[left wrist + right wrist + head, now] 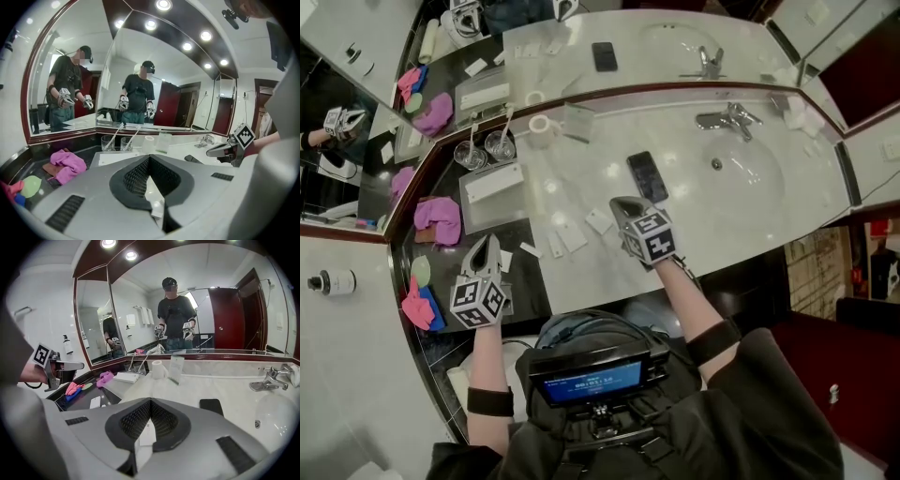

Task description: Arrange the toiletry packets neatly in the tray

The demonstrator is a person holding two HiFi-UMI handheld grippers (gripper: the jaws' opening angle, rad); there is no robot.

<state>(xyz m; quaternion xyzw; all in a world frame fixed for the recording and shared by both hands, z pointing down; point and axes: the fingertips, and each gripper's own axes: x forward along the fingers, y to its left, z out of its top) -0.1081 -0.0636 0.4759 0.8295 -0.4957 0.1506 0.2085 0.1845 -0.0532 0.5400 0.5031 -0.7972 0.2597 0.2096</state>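
Head view: packets (574,236) lie loose on counter (581,173), between your claws.
Left claw (494,240): closed, packets to its right.
Right claw (619,202): closed, packets just beside.

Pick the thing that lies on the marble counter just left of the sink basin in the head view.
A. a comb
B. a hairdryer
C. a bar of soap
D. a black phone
D: the black phone lies flat on the marble counter, just left of the sink basin; no hairdryer, soap bar or comb shows there.
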